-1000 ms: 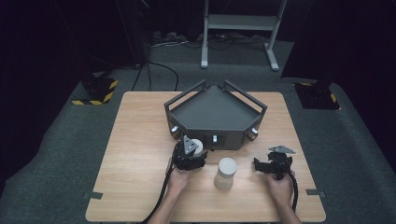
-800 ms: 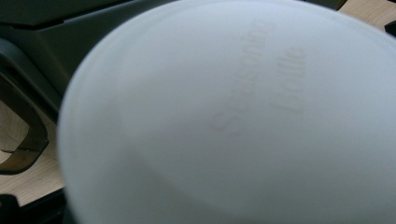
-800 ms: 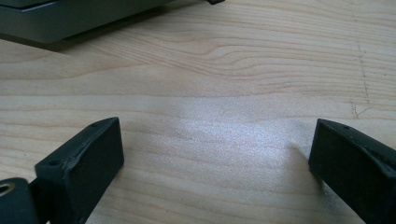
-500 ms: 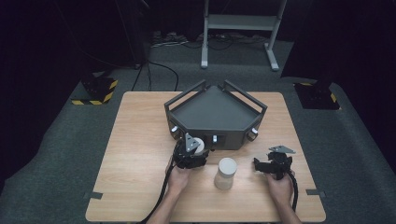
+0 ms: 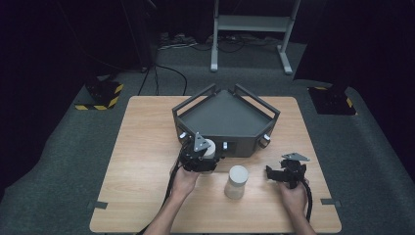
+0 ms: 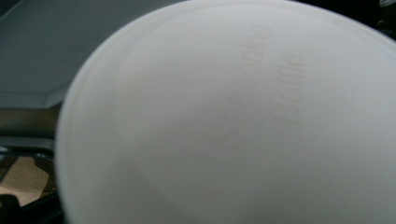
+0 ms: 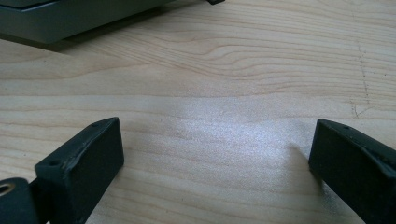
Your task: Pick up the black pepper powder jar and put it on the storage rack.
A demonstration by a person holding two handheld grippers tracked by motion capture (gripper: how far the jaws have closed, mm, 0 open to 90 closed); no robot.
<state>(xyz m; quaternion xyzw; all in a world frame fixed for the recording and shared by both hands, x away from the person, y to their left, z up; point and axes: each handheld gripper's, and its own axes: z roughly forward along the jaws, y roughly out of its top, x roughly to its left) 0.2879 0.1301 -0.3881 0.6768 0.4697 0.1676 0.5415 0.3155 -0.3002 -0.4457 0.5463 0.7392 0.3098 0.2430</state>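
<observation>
Lifting a white lid (image 5: 209,147) clear of the table (image 5: 142,147), the left tool (image 5: 198,159) stays clenched on it and has risen over the last second, now hanging just in front of the dark grey angular tray (image 5: 222,115). That suggests the lid is off and being carried away from the white jar (image 5: 236,181), which stands upright on the table between the two hands. In the left gripper view the lid (image 6: 233,121) is a smooth, round, matte white disc, very close and blurred, with faint raised lettering. The right tool (image 7: 215,154) rests low over bare wood to the right of the jar, its jaws spread wide and grasping nothing.
</observation>
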